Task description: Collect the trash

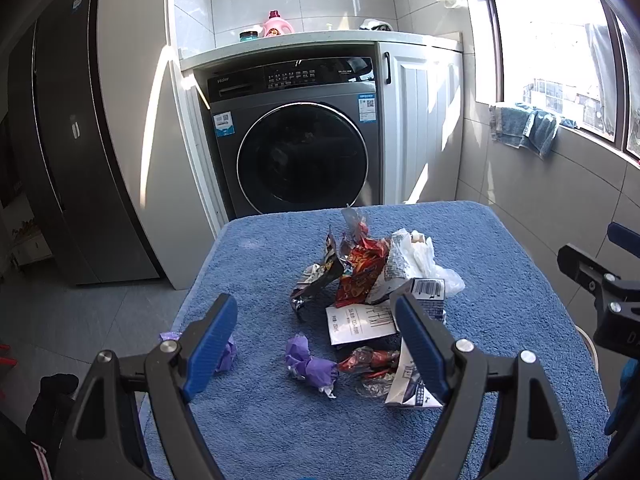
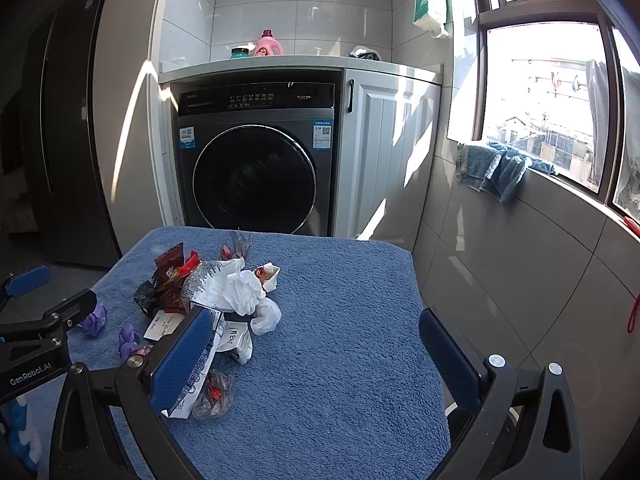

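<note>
A heap of trash lies on a blue towel-covered table (image 1: 260, 420): red snack wrappers (image 1: 360, 276), a dark foil wrapper (image 1: 320, 276), a white plastic bag (image 1: 424, 260), a white paper label (image 1: 360, 322), a small carton (image 1: 430, 292), purple crumpled papers (image 1: 310, 364) and a clear wrapper (image 1: 368, 362). My left gripper (image 1: 316, 352) is open above the near part of the heap, holding nothing. My right gripper (image 2: 316, 356) is open and empty over bare towel (image 2: 340, 360), right of the white bag (image 2: 244, 292) and flattened carton (image 2: 200, 360).
A grey washing machine (image 1: 296, 136) stands beyond the table's far edge, with a white cabinet (image 1: 420, 120) beside it. A dark fridge (image 1: 60, 140) is at left. A tiled wall and window sill with blue towels (image 1: 524, 126) are at right.
</note>
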